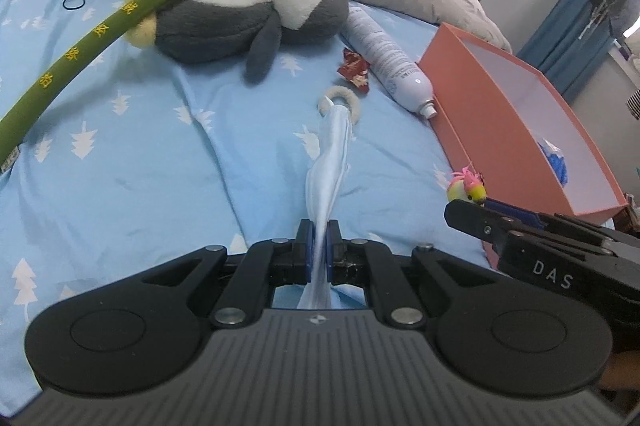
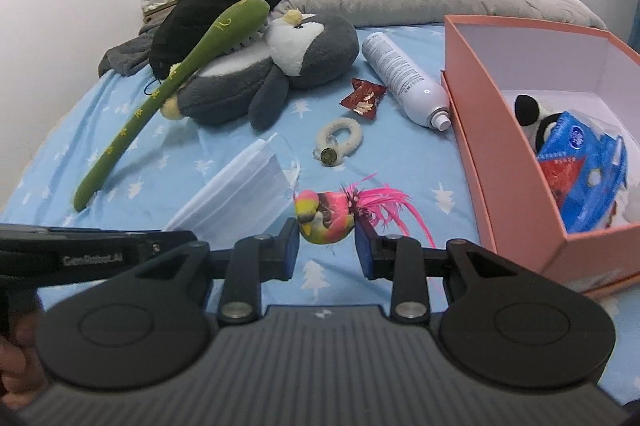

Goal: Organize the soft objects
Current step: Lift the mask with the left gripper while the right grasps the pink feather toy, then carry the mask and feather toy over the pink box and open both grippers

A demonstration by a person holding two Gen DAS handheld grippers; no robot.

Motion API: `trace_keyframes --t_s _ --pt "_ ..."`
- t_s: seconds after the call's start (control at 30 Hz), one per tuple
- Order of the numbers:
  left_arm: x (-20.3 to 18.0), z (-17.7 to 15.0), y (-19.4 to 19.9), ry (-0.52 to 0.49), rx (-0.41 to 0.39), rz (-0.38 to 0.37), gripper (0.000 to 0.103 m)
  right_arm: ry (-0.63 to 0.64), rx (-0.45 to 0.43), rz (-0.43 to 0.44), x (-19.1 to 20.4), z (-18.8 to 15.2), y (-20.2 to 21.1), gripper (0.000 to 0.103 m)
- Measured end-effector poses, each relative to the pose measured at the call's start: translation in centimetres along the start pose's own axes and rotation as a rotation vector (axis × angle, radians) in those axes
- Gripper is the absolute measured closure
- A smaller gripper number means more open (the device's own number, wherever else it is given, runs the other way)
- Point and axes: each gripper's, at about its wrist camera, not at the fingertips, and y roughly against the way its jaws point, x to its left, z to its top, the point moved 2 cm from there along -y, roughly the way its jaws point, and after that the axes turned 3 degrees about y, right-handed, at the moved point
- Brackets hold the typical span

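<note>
light blue bed sheet with white tree prints (image 2: 400,162) below. left gripper (image 1: 319,250), jaws pressed together, pinches a pale blue face mask stack (image 1: 328,162); right gripper (image 2: 326,246) clamps a pink-feathered yellow toy bird (image 2: 324,220), salmon cardboard box (image 2: 500,162) at three o'clock.

We look from two fisheye cameras, each set just behind its gripper and tilted down across the bed (image 1: 120,154), close above the sheet. Both views share the grey plush penguin (image 1: 248,22) at upper centre and the pink box (image 2: 516,162) at right.
</note>
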Motion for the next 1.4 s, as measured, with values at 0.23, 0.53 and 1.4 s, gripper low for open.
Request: trace_keyframes --t_s 0.23,0.53,1.4 --pt "-0.7 0.9 1.3 -0.03 -0.034 -0.019 0.095 -0.002 -0.037 -0.005 -0.1 0.2 1.9 0.069" --pt "-3.7 4.3 4.4 -0.067 -0.099 -0.073 0.095 0.012 -0.138 -0.015 -1.3 3.5 5.3 0.07" --pt "-20.2 14.1 4.4 -0.228 -0.127 -0.272 0.095 -0.04 -0.3 -0.177 -10.4 13.0 13.1 0.069"
